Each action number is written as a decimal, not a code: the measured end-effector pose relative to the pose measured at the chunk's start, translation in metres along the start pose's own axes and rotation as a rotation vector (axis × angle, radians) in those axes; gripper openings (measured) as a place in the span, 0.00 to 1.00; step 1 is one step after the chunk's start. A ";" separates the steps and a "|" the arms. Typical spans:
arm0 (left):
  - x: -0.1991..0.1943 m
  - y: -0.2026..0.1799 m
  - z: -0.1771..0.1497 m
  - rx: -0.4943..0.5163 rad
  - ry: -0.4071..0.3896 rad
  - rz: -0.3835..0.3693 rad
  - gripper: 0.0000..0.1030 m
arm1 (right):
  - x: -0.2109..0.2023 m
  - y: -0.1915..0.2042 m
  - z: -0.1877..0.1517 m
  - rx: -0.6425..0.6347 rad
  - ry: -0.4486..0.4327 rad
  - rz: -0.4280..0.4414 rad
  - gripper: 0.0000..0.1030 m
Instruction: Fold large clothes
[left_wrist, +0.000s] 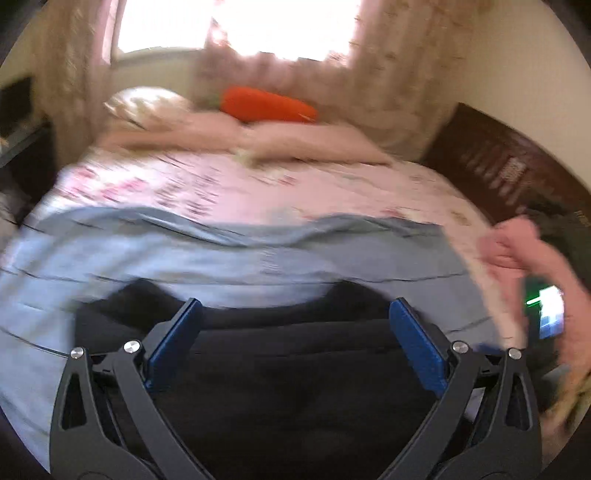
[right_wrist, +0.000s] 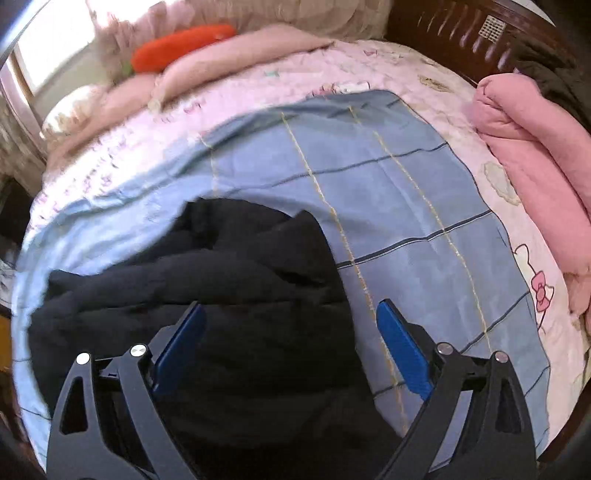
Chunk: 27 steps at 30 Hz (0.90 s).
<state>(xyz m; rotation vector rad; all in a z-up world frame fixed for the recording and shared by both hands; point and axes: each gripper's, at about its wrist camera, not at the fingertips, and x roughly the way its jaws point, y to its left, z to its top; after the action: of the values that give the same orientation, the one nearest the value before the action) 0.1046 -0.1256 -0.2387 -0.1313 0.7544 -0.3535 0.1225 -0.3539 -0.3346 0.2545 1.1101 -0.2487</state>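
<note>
A large black garment lies bunched on a light blue checked sheet spread over the bed. In the left wrist view the same black garment fills the space below and between the fingers. My left gripper is open, its blue pads wide apart just above the garment, holding nothing. My right gripper is open too, its left finger over the garment's right part and its right finger over the blue sheet. The left wrist view is motion-blurred.
The bed has a pink patterned cover. An orange carrot-shaped cushion and pillows lie at the far side by the window. A rolled pink quilt lies at the right edge by the dark wooden headboard.
</note>
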 end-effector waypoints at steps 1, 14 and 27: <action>0.018 -0.007 -0.005 -0.016 0.040 -0.046 0.98 | 0.004 -0.008 -0.004 -0.019 0.023 0.000 0.91; 0.115 -0.022 -0.090 0.177 0.247 0.104 0.98 | 0.080 -0.029 -0.054 -0.004 0.069 0.132 0.99; 0.057 0.122 -0.096 -0.197 0.250 -0.133 0.04 | 0.073 -0.025 -0.061 0.022 0.021 0.137 0.99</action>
<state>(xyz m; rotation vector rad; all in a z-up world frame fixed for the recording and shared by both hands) 0.1094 -0.0316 -0.3748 -0.3279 1.0309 -0.4261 0.0933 -0.3627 -0.4283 0.3518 1.1065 -0.1366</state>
